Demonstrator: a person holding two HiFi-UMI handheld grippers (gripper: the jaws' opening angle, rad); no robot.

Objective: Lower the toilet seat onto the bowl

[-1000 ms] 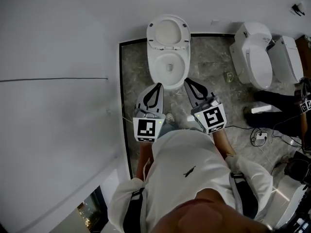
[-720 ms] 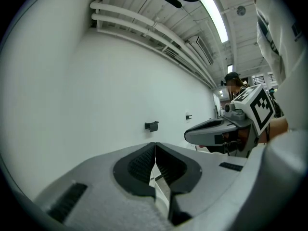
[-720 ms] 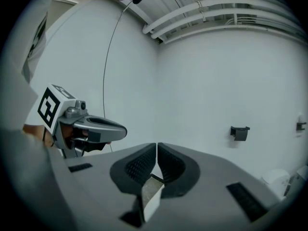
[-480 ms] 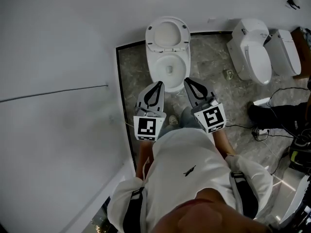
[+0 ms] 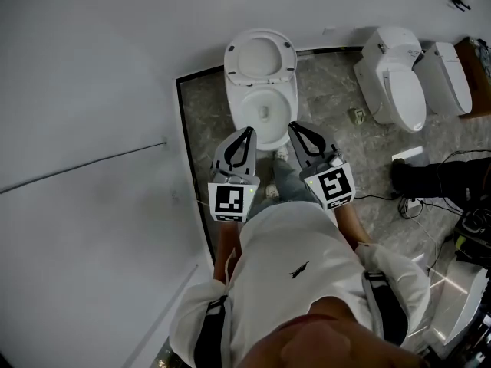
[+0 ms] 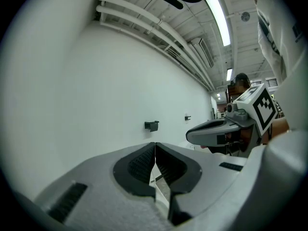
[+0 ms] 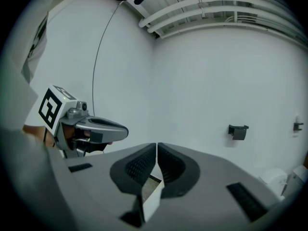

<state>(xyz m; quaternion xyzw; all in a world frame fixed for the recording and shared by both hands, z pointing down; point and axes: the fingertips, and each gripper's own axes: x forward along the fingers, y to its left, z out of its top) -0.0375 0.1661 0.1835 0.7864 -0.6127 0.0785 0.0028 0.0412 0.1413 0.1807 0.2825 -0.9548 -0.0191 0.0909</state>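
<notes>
The toilet seat [image 5: 259, 55] stands upright and leans back against the white wall [image 5: 92, 67]. The bowl [image 5: 261, 115] below it is uncovered. The toilet stands on a grey marble floor [image 5: 205, 113]. You hold your left gripper [image 5: 248, 132] and your right gripper [image 5: 291, 126] side by side near the front rim of the bowl, both pointing toward it. On each gripper the jaws are pressed together, with nothing between them. Two other toilets [image 5: 395, 83] stand well apart, on your right side.
</notes>
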